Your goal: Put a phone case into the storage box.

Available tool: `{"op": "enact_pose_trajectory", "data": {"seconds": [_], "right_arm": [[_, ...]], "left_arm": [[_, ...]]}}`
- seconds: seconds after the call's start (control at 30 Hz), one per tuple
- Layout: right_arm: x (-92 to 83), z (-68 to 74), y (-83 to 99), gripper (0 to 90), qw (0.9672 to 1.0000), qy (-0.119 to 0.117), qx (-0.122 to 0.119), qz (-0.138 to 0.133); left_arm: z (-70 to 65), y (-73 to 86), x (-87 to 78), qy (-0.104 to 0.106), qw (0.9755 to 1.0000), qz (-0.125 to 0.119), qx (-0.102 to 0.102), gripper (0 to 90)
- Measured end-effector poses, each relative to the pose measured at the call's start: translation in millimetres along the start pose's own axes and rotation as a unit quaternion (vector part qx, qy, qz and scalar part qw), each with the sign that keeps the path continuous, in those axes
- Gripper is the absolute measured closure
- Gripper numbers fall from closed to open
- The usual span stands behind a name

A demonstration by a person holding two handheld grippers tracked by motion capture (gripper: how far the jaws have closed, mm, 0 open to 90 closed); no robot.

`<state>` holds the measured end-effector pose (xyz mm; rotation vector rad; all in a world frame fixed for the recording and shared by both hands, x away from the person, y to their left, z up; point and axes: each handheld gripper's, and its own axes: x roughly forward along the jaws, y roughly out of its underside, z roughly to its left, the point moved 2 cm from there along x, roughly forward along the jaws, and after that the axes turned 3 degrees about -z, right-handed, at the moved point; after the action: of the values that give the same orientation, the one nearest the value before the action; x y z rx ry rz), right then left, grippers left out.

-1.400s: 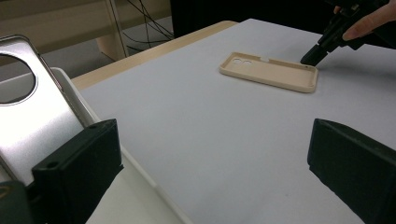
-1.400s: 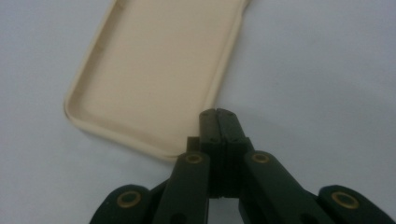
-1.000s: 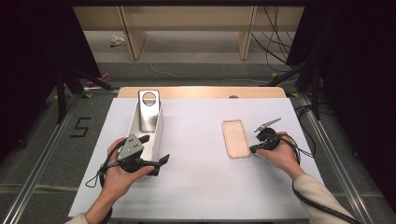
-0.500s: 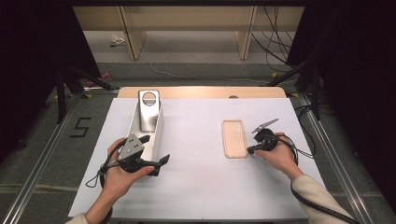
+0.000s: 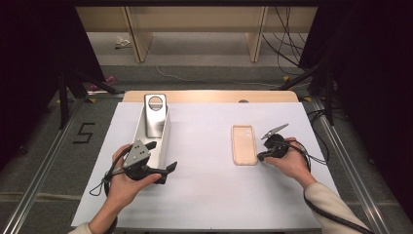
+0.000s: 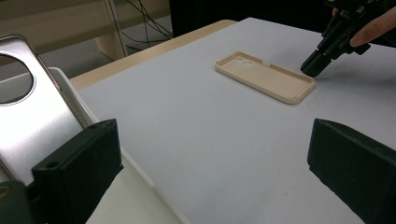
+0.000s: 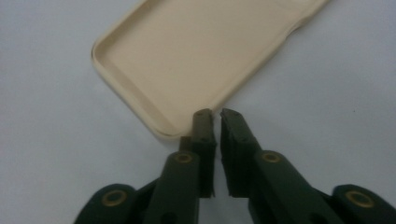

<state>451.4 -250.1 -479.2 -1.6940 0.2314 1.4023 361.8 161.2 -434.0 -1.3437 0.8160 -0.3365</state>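
A beige phone case [image 5: 243,145] lies hollow side up on the white mat, right of centre. My right gripper [image 5: 260,157] has its tips right at the case's near right corner [image 7: 187,60]. In the right gripper view its jaws [image 7: 217,114] have just been opening and stand a narrow slit apart, with nothing between them. From the left gripper view the right gripper [image 6: 310,67] points down at the corner of the beige case [image 6: 264,77]. My left gripper [image 5: 161,156] rests at the left, open wide [image 6: 212,140], beside a silver phone-shaped plate [image 5: 156,117] with a round hole.
The silver plate [image 6: 32,116] leans in a long white tray [image 5: 168,129] at the mat's left. The white mat [image 5: 209,185] covers a wooden tabletop [image 5: 209,96]. Dark stands and cables flank the table on both sides.
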Motion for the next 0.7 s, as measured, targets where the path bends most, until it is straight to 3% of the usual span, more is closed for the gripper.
{"op": "enact_pose_trajectory", "data": {"seconds": [0.2,0.27,0.37,0.5,0.67,0.7], "right_arm": [[-7.8,-0.8,-4.7,58.1,0.9982,0.038,-0.046,0.006],[-11.5,1.0,-8.5,46.2,0.9956,0.052,-0.077,0.013],[-14.8,4.8,-13.2,36.1,0.9915,0.063,-0.113,0.011],[-14.6,14.0,-17.3,27.9,0.9885,0.050,-0.142,0.012],[-8.3,27.5,-20.4,22.1,0.9808,0.036,-0.189,0.028],[-7.2,30.9,-22.1,21.9,0.9780,0.038,-0.202,0.033]], "left_arm": [[0.2,-0.2,-0.1,0.000,1.0000,0.000,0.001,2.1],[0.1,0.0,0.1,0.000,1.0000,0.000,0.000,2.0],[-0.1,0.3,0.2,0.000,1.0000,0.001,0.000,2.0],[-0.2,0.1,0.3,0.000,1.0000,0.001,0.001,2.0],[-0.2,0.5,0.6,0.001,1.0000,0.002,0.001,2.0],[-0.2,0.4,0.5,0.001,1.0000,0.001,0.001,2.0]]}}
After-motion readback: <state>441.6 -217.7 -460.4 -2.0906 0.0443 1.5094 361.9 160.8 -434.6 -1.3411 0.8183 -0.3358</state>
